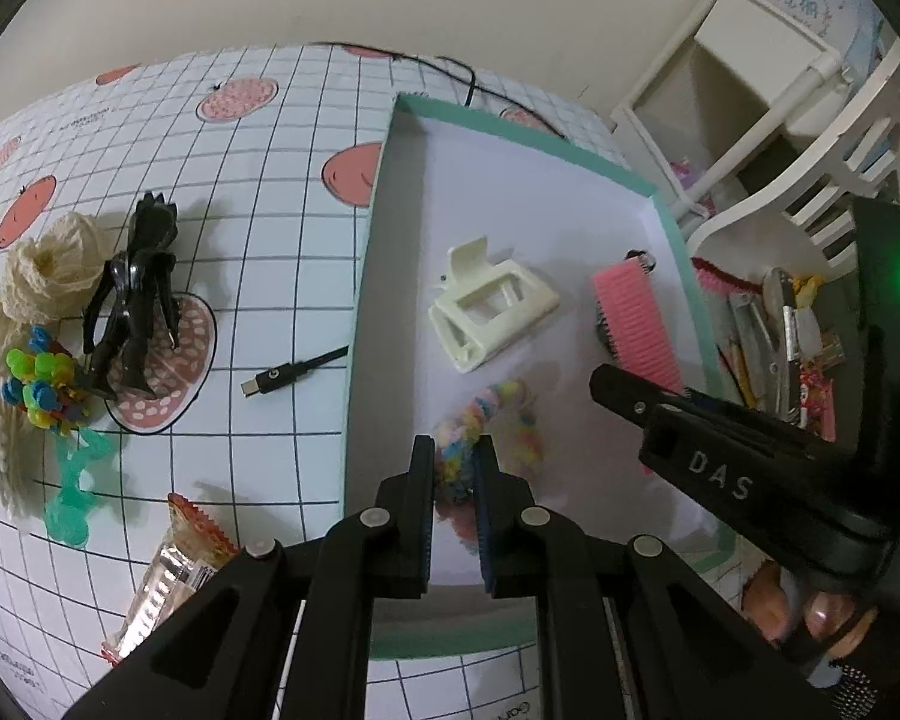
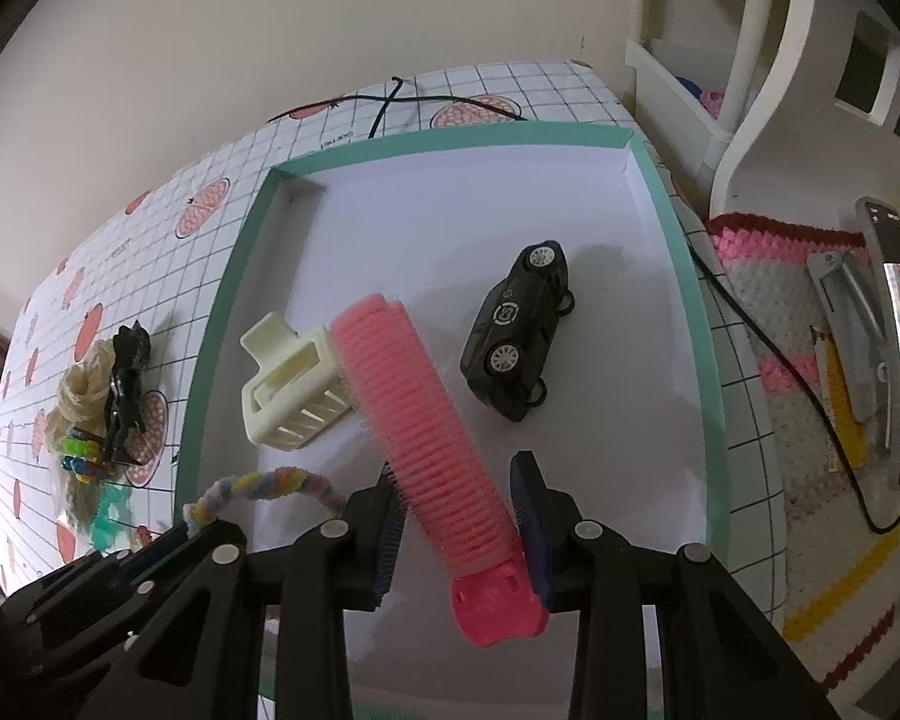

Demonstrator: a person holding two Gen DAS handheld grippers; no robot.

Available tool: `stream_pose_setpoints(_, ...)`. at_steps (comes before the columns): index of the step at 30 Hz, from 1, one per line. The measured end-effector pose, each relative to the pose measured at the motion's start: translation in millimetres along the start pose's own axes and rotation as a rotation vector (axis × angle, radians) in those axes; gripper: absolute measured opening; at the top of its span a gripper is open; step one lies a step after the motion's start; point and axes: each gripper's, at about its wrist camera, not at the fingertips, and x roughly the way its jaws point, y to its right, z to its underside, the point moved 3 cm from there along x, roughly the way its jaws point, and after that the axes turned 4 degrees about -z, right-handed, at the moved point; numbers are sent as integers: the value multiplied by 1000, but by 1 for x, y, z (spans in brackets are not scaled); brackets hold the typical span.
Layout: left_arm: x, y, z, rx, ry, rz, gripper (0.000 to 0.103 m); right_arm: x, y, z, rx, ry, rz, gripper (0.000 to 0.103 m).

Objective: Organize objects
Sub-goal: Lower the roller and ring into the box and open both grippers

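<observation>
In the teal tray (image 2: pixel 684 276): cream clip (image 2: pixel 291 387), toy car (image 2: pixel 519 330); left claw (image 1: pixel 455 468) apparently clamps pipe-cleaner (image 1: pixel 486 414), right claw (image 2: pixel 459 498) clamps pink roller (image 2: pixel 426 420)

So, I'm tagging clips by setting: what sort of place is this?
Likely a home room: a fruit-print grid tablecloth, a white shelf unit beside it, and a crocheted mat under a phone.

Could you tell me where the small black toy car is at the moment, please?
In the right wrist view, the small black toy car lies on its side inside the teal-rimmed white tray, towards its right wall, just right of the pink ribbed hair roller.
</observation>
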Motion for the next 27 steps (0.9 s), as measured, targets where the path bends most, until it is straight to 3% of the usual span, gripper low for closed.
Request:
stream_pose_setpoints(16,13,-5,1,0,-40,-20,13,0,0,3,3,-3,12,37)
stream_pose_setpoints(21,12,-5,1,12,-46,-18,28,-1,1,4,-2,-4,10,40)
stream_pose_setpoints(27,8,-5,-1,26,-39,-20,30,-2,-1,3,-8,-4,9,43)
